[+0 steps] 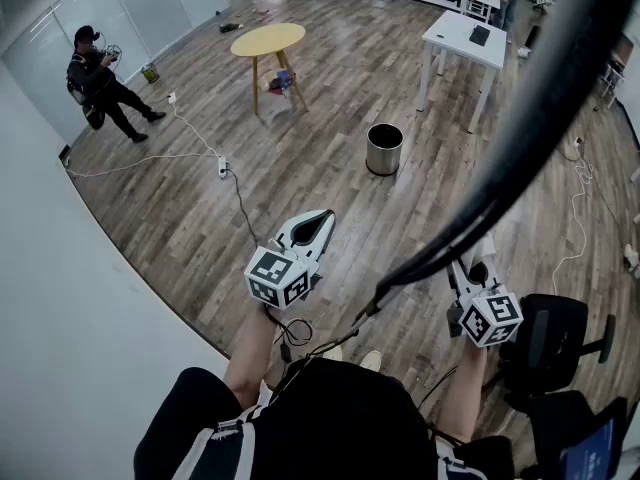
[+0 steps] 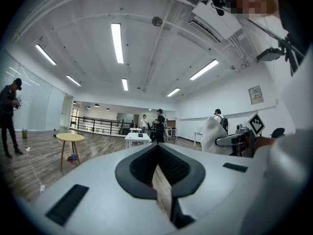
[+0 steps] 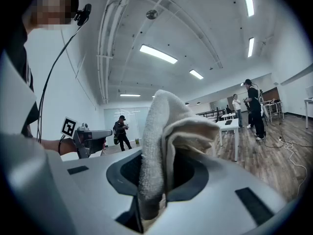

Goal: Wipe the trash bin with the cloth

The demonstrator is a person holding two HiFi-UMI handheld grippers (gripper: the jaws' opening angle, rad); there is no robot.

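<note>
Head view: one round metal trash bin (image 1: 384, 149), upright on the wood floor, far ahead and well apart from both grippers, not yet touched. Right gripper (image 3: 155, 182): jaws clamped on a folded white cloth (image 3: 168, 126), its loose end standing out past the tips; left gripper (image 2: 159, 168): jaws closed together, nothing between them. Handling, as a judgement: get close to the bin first, keep the clamp firm, press the cloth's free end flat to the bin wall, and steady the rim with the left gripper.
</note>
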